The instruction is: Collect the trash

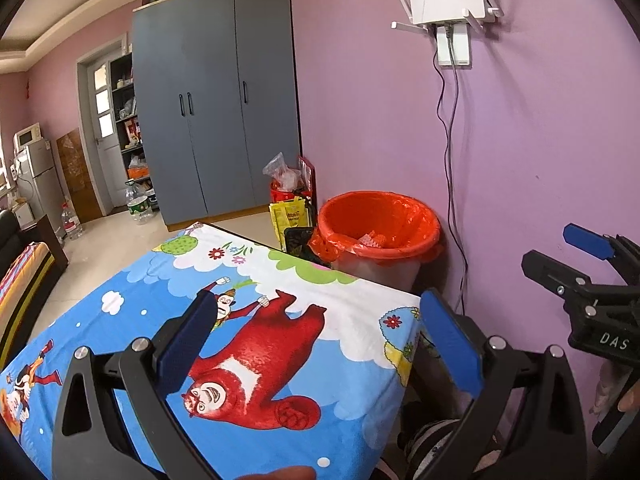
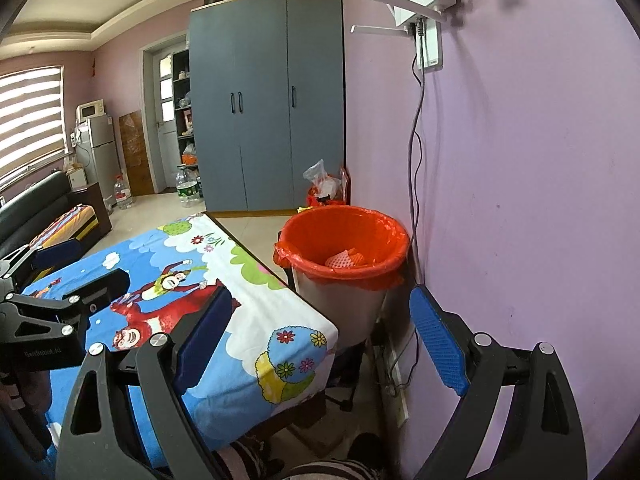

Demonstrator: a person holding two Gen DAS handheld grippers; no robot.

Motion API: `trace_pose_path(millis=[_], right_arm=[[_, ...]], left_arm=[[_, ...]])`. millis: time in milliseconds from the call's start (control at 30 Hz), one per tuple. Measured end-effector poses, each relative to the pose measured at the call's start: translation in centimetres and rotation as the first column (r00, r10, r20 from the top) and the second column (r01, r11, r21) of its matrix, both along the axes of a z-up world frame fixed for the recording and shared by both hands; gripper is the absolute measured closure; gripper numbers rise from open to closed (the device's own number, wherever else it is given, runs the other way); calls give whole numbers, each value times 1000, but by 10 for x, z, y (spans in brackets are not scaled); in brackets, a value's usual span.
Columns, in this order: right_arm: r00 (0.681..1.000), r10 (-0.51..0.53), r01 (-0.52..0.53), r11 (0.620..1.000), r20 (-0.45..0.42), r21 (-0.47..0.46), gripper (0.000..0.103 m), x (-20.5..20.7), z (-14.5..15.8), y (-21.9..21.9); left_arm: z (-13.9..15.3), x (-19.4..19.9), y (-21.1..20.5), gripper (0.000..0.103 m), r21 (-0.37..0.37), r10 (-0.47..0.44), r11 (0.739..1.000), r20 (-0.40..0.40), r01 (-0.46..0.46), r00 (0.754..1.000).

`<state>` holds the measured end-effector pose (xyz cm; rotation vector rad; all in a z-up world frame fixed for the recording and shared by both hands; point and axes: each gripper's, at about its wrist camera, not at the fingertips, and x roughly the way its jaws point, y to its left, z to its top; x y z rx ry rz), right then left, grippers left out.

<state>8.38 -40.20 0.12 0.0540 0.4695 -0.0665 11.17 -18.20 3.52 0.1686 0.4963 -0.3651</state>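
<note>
Both views are bright and evenly lit, with daylight entering through the striped window blind, which is blown out to near white. Colours are saturated, and the red bin liner casts a pink glow on the wall beside it. Fisheye distortion bows the wardrobe and ceiling lines, and black vignetting fills the corners. A dark smudge sits at the upper right of the right wrist view. Focus is sharp mid-frame and softer at the edges.

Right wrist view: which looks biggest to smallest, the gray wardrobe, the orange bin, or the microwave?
1. gray wardrobe
2. orange bin
3. microwave
The microwave is far across the room, so it looks extra tiny.
</note>
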Motion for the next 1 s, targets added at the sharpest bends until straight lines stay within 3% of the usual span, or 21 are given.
trace_pose_path(millis=[1000], right_arm=[[999, -52, 52, 998, 8, 17, 18, -16, -6, -21]], left_arm=[[-10, -14, -27, 5, 8, -5, 1000, 11, 5, 1000]])
